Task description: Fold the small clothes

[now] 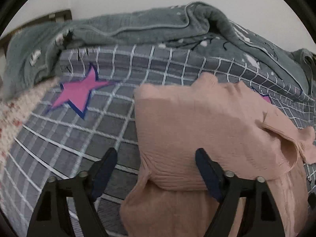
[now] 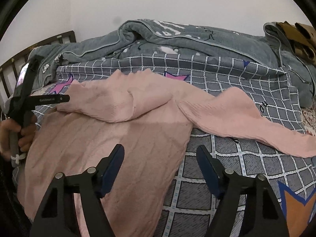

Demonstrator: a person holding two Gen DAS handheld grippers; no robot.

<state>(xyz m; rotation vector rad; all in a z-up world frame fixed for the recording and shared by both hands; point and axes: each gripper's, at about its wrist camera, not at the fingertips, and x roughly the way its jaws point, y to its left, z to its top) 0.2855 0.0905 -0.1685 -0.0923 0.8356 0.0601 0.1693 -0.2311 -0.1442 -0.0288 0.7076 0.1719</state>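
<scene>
A pink ribbed garment (image 1: pixel 207 130) lies on the checked bedspread (image 1: pixel 88 134). In the left wrist view one part is folded over its body. My left gripper (image 1: pixel 156 158) is open just above the garment's folded left edge, holding nothing. In the right wrist view the garment (image 2: pixel 110 144) spreads across the bed, with one sleeve (image 2: pixel 227 110) stretched to the right. My right gripper (image 2: pixel 160 154) is open over the garment's right edge, empty. The left gripper's body (image 2: pixel 29 98) shows at the far left of the right wrist view, held in a hand.
A rumpled grey quilt (image 2: pixel 177 41) is heaped along the back of the bed, against a white wall. A dark wooden bed frame (image 2: pixel 39 45) stands at the back left. A brown cloth (image 2: pixel 296 37) lies at the back right. Pink stars (image 1: pixel 79 92) mark the bedspread.
</scene>
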